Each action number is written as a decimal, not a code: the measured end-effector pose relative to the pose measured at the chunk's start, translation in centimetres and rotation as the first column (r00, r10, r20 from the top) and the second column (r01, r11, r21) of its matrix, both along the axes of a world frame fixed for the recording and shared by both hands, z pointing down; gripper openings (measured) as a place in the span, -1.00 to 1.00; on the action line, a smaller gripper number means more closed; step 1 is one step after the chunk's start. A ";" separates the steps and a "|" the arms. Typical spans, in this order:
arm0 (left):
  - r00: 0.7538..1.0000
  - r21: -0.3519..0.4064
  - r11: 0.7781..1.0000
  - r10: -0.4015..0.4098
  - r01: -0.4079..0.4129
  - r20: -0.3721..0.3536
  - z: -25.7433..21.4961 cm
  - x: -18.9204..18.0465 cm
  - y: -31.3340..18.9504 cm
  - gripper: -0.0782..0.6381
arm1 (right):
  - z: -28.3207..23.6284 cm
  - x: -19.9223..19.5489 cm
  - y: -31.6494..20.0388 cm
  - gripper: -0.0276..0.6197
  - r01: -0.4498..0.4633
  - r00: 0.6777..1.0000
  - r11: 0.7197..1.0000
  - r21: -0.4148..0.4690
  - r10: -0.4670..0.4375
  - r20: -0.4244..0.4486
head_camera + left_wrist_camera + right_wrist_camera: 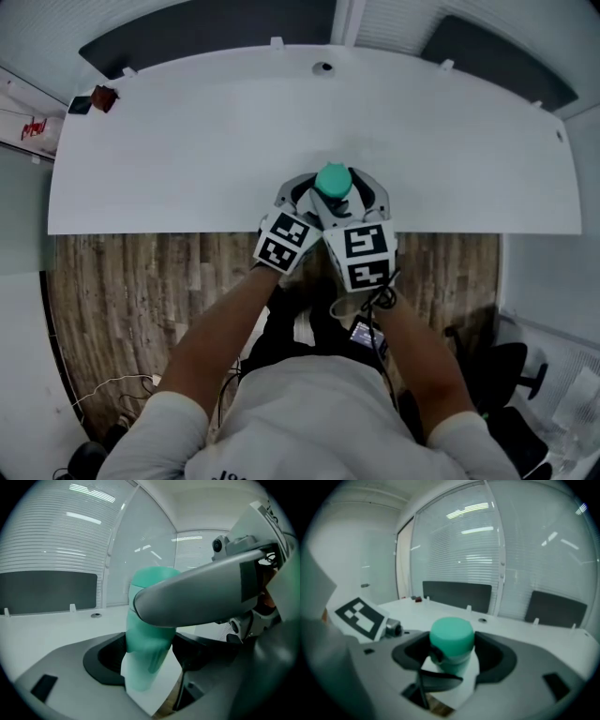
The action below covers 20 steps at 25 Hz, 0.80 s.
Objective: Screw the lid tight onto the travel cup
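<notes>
Left gripper clamps travel cup body, right gripper pinches lid. Looks rigid, light, slick: grip lid sides.

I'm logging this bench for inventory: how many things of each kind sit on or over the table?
Green travel cup with lid on: 1
Tools: 2 (left tool on the cup's body, right tool on the lid)
Small items at the table's far-left corner: 2 (dark item, reddish item)
Total: 5
</notes>
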<state>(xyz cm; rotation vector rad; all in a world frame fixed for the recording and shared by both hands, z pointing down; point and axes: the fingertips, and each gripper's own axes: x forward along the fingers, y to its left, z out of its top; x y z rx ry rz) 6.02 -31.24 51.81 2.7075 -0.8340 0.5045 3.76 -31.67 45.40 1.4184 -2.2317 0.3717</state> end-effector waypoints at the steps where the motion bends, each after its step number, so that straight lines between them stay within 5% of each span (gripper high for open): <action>1: 1.000 -0.001 1.000 0.007 -0.007 0.001 0.0 0.0 0.1 0.13 | 0.0 0.0 0.0 0.03 0.006 1.000 1.000 0.000 -0.006 0.001; 5: 0.991 0.012 0.991 0.131 -0.131 0.022 0.0 -0.4 0.5 0.13 | 0.1 -0.4 0.2 0.03 0.078 0.997 0.997 -0.011 -0.079 -0.005; 11: 0.941 0.041 0.944 0.322 -0.327 0.101 -0.4 0.1 0.7 0.13 | -0.1 -1.2 0.6 0.03 0.263 0.964 0.965 -0.016 -0.264 -0.027; 15: 0.955 0.036 0.956 0.287 -0.290 0.078 -0.4 0.1 0.5 0.13 | 0.0 -1.1 0.4 0.03 0.245 0.969 0.969 -0.027 -0.246 -0.023; 20: 0.990 0.062 0.989 0.133 -0.135 0.037 -0.5 0.2 0.0 0.13 | -0.1 -0.5 0.2 0.03 0.076 0.997 0.997 -0.001 -0.076 -0.024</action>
